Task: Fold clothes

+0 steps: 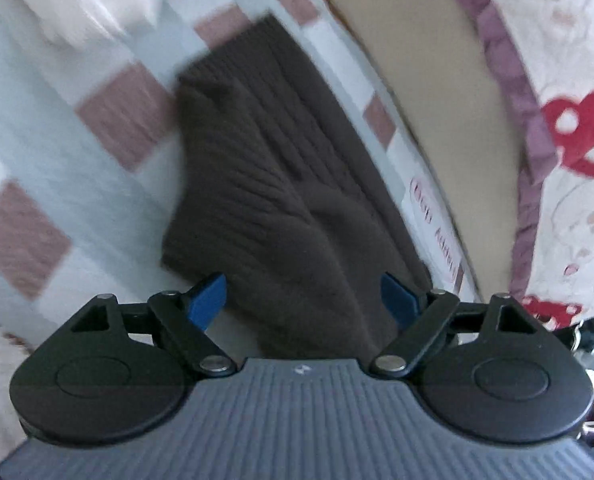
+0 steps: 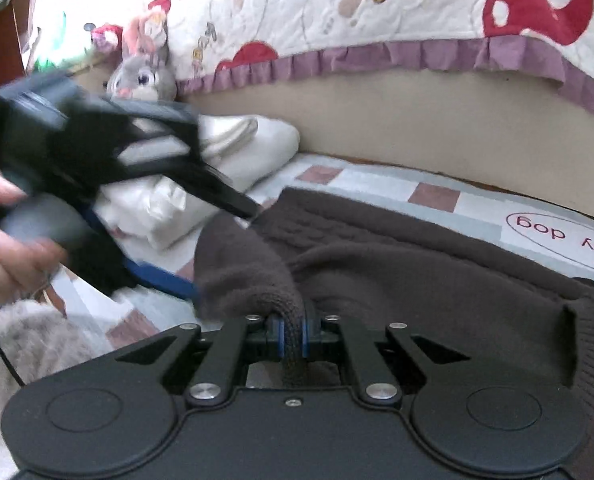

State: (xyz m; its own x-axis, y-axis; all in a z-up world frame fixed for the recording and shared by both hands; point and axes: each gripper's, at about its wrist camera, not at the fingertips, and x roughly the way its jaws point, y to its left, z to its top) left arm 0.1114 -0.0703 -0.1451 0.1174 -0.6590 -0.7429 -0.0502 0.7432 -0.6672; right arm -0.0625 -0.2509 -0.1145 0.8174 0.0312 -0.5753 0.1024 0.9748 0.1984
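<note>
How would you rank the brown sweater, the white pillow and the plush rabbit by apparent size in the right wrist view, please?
1. brown sweater, by far the largest.
2. white pillow, partly hidden by the left gripper.
3. plush rabbit, smallest, though it sits farthest from the camera.

The sweater [image 2: 417,280] lies on the bed sheet [image 2: 377,184], left of it the pillow [image 2: 253,148].

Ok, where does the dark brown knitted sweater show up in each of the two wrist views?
Left wrist view: the brown sweater runs down the middle of the picture, between the open fingers of the left gripper.
Right wrist view: it fills the centre and lower right, a ribbed edge pinched in the right gripper.
Shared landmark: the white label with red lettering on the checked bedsheet, beside the sweater.
</note>
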